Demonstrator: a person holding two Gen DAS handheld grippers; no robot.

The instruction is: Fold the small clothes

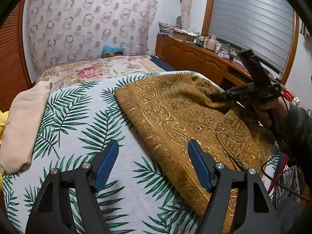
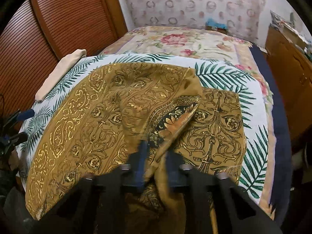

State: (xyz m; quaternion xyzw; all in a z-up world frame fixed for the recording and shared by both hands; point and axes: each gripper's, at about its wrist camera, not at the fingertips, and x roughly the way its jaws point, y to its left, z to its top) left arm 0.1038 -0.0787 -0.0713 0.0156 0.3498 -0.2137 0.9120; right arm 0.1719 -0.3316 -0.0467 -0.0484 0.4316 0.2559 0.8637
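A golden-brown cloth with gold and black ornament (image 1: 181, 117) lies partly folded on a palm-leaf sheet (image 1: 81, 117) on the bed. My left gripper (image 1: 154, 159) is open and empty, hovering over the sheet at the cloth's left edge. My right gripper (image 1: 218, 97) shows in the left wrist view, holding a raised fold of the cloth. In the right wrist view my right gripper (image 2: 156, 152) is shut on a lifted flap of the cloth (image 2: 109, 105), with the layer below (image 2: 216, 124) lying flat.
A folded beige garment (image 1: 25, 124) lies at the sheet's left edge, also seen in the right wrist view (image 2: 62, 70). A floral bedspread (image 1: 93, 70) lies beyond. A wooden cabinet (image 1: 197, 58) with clutter stands at right. A slatted wooden door (image 2: 58, 23) is at left.
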